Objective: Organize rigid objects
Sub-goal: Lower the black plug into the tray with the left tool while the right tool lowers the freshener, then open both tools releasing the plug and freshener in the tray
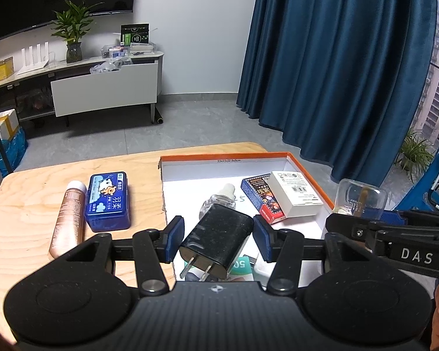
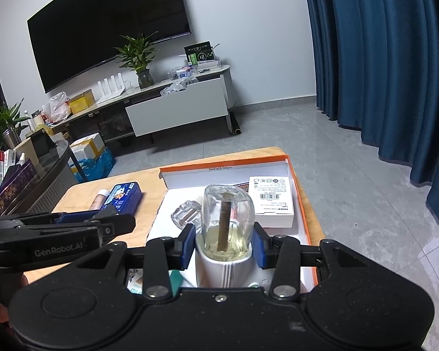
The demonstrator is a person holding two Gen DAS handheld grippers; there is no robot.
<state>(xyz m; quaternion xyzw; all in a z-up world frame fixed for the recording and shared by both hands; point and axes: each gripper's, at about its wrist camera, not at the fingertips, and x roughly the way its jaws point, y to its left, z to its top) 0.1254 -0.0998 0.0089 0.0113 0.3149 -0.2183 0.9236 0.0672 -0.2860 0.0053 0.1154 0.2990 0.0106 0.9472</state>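
Hovering over the box (image 1: 307, 165) on the counter (image 1: 23, 204), the left tool (image 1: 218, 238) stands wide around a rigid, light charger (image 1: 216, 241). The right tool (image 2: 224, 247) clamps a fragile, slippery glass diffuser (image 2: 227, 219); its white base grips safest.

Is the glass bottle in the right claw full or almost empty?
Almost empty: the glass bottle shows yellowish liquid only near its base, by the right claw.
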